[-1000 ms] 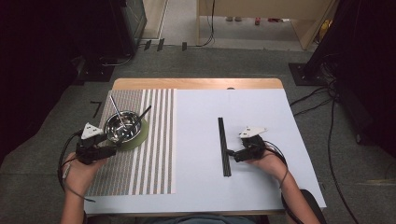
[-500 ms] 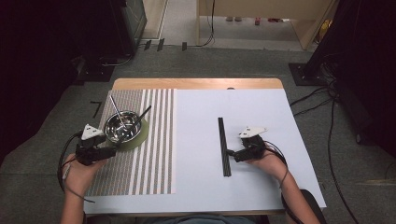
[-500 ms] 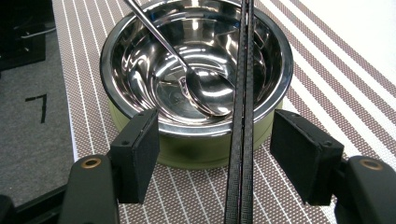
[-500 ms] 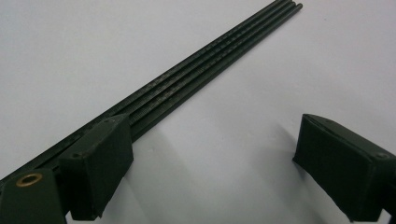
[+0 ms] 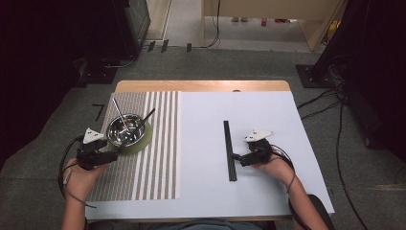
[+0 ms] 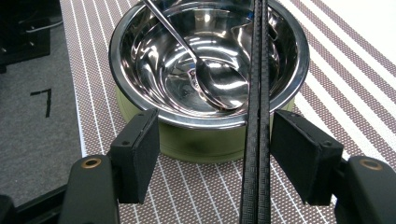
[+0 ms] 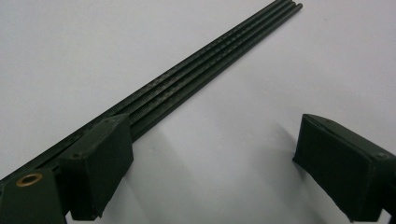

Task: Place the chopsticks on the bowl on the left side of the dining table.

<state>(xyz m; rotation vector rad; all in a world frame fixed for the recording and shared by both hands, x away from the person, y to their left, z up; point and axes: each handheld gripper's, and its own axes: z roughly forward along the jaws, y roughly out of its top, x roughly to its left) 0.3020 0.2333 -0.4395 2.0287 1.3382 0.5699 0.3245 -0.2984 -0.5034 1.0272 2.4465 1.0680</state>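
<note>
Nearest the person, at the table's front edge: two hands, each holding a two-jaw gripper.

Left gripper (image 5: 103, 154): rests on the striped placemat (image 5: 158, 158), jaws spread wide; a pair of black chopsticks (image 6: 256, 116) runs between the jaws without visibly touching either, leaning up over the rim of the steel bowl (image 6: 210, 60).

Right gripper (image 5: 238, 158): on the white table cover (image 5: 201, 139), jaws apart; a second set of black chopsticks (image 7: 196, 70) lies flat beside and partly behind its left jaw.

Farther out: bowl on a green round coaster (image 6: 140, 116), just ahead of the left gripper; metal spoon (image 6: 212, 81) lying inside the bowl, handle leaning out over the far rim.

Writing: no brand or label legible on any item; a black angular mark on the grey floor (image 6: 44, 100) beside the table
</note>
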